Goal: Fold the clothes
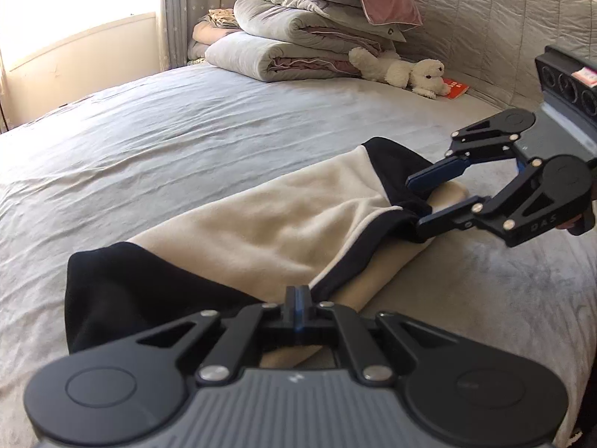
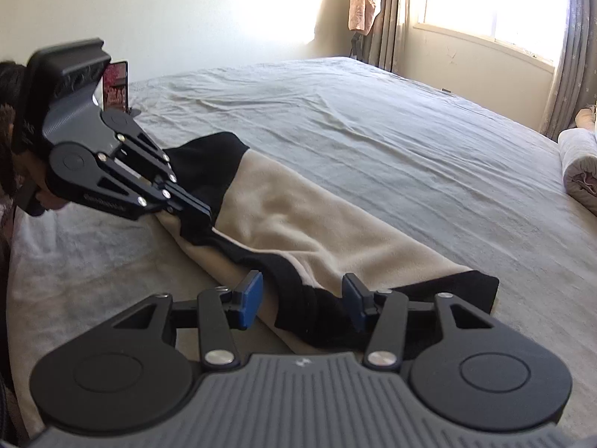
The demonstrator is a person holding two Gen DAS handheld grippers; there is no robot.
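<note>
**A:** Nearest the lens: your left gripper, fingers pressed together. Dark trim of the garment runs right up to the tips, and the right wrist view shows the fingers sitting on the fabric, so I read it as pinching that edge. Can't see the pinch point itself.

**B:** And the right?

**A:** Your right gripper is spread wide, blue pads either side of the bunched black edge, not closed on it. It straddles the cloth at the other end.

**B:** Why that setup?

**A:** My read: one end anchored, the other end lined up for a grab, so you can carry the long edge evenly. Could equally be a release after laying it down. Frames fit both.

**B:** Where's the garment?

**A:** On the bed, near the edge closest to you, lying as a long narrow strip between your two grippers. Cream body, black panels at both ends, already doubled lengthwise.

**B:** Anything near it?

**A:** No. Stacked quilts and a plush toy sit well apart by the headboard.
</note>
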